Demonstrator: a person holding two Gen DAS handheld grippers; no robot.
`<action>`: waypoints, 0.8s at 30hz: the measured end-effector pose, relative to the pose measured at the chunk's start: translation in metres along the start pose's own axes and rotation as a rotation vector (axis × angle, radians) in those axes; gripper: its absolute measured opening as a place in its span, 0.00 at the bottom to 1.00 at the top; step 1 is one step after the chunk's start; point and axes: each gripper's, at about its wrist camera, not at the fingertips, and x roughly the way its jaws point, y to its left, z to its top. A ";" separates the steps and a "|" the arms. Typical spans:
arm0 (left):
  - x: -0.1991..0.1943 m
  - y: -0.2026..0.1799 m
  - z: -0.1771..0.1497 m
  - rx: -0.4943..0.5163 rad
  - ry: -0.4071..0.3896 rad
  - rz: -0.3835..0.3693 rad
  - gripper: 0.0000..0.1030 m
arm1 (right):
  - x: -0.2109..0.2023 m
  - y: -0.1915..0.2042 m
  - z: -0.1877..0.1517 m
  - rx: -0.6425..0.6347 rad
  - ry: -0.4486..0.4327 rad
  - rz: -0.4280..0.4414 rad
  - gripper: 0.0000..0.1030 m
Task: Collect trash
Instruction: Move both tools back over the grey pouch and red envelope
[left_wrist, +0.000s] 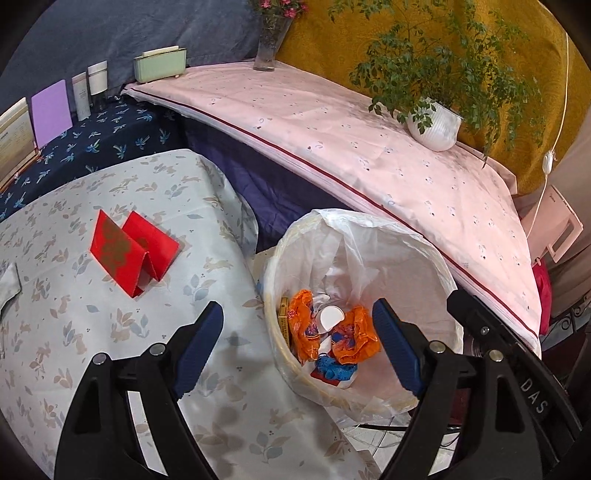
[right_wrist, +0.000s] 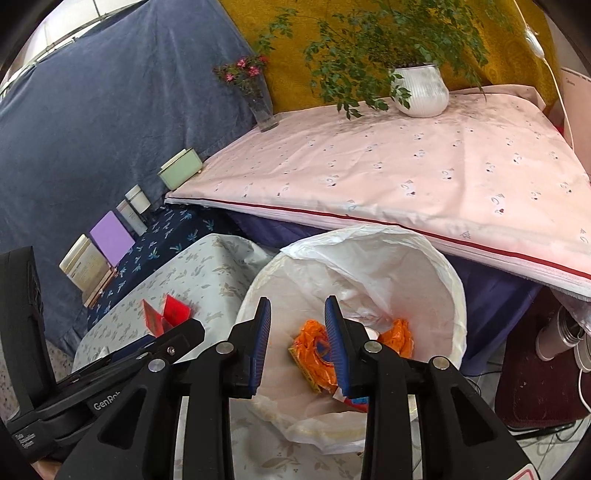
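Both claws, the left gripper (left_wrist: 297, 343) and the right gripper (right_wrist: 297, 345), hang spread and empty over the trash bin (left_wrist: 424, 254), where orange wrappers (left_wrist: 306, 328) already lie, so maybe only the red folded card (left_wrist: 133, 251) on the table (left_wrist: 92, 332) is left.

Potted plant (left_wrist: 436, 125) and flower vase (left_wrist: 269, 44) on pink cloth (left_wrist: 332, 122) — apart

- The left wrist view looks down and forward, close above the lined bin (left_wrist: 364, 236), from beside the rabbit-print cloth (left_wrist: 92, 314)
- The right wrist view looks down into the same bin (right_wrist: 436, 295), nearer
- Both share the pink-covered table (left_wrist: 332, 122)
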 end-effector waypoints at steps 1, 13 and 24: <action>-0.002 0.002 0.000 -0.003 -0.003 0.002 0.76 | 0.000 0.003 0.000 -0.005 -0.001 0.002 0.30; -0.021 0.043 -0.002 -0.070 -0.033 0.040 0.76 | 0.007 0.047 -0.007 -0.071 0.017 0.046 0.31; -0.040 0.106 -0.009 -0.164 -0.060 0.101 0.76 | 0.029 0.105 -0.023 -0.148 0.069 0.107 0.31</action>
